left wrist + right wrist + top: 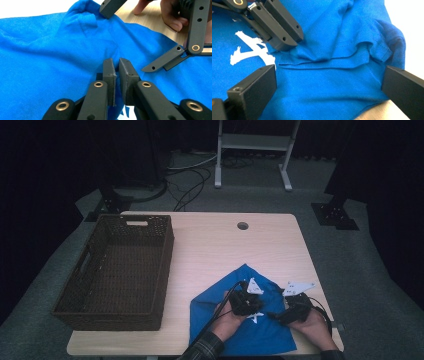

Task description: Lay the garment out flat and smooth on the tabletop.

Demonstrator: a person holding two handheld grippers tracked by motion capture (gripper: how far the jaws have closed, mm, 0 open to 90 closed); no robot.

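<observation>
L gripper (117,65) nipped shut on a fold of the blue shirt (50,57), w/ cloth right btwn its tips. R gripper (329,87) wide open, holding nothing, collar just ahead. Lift slow, keep fold pinched.

The left gripper (117,68) has matte black block-shaped jaws on flat arms with brass-ringed rivets and small holes. The right gripper (280,316) looks the same. Each carries a pale three-cornered plate and a black cable. The left sleeve (205,349) is dark plaid.
</observation>
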